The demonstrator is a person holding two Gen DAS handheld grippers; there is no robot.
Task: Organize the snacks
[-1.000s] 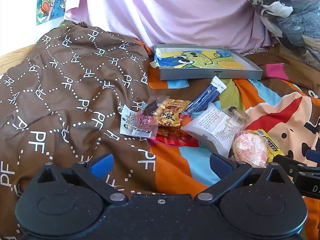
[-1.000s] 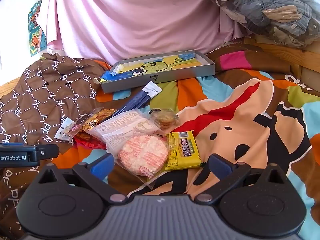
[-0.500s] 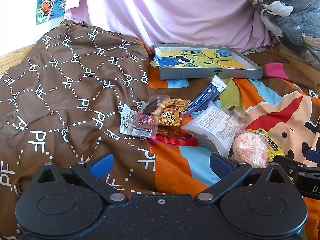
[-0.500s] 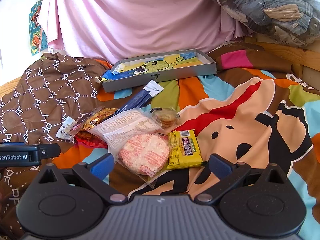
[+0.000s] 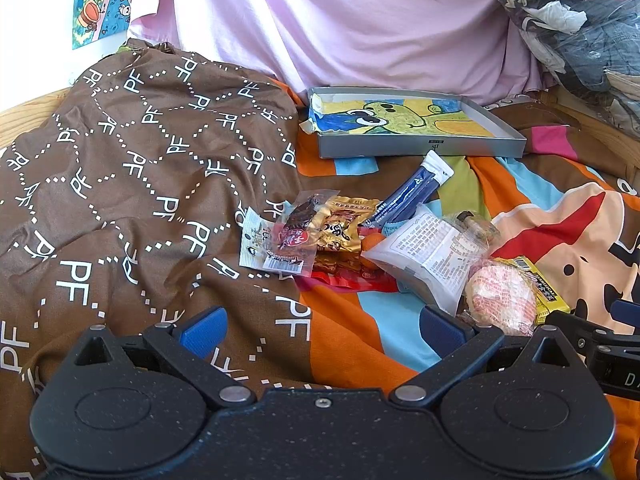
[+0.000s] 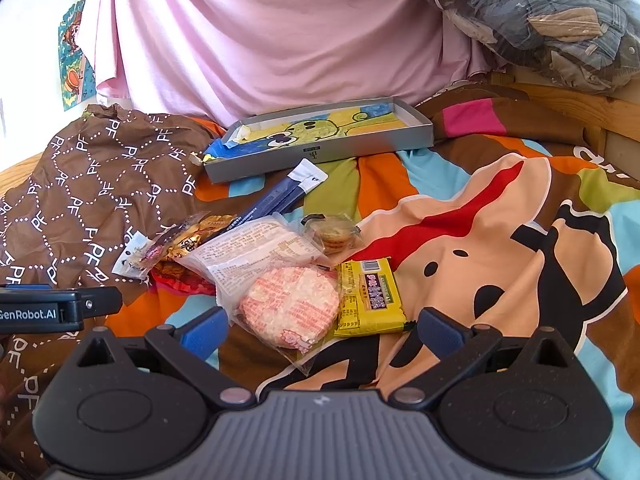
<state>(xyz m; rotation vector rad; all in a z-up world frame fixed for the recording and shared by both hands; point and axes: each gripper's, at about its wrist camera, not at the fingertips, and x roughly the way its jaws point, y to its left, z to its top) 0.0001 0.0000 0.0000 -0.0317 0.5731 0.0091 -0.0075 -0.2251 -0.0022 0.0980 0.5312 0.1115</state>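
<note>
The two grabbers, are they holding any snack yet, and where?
No. The left gripper and right gripper are both open and empty, with every snack lying loose on the bed.

"PF" repeated across brown cloth (image 5: 132, 184), "GenRobot.AI" on left tongs (image 6: 44, 312) body

left gripper (image 5: 320, 326): jaws spread wide, blue fingertips (image 5: 202, 330) apart, nothing between them, held low and level | right gripper (image 6: 322, 328): jaws likewise wide apart, nothing gripped, held low | the two sat side by side, each visible at the edge of the other's view
</note>
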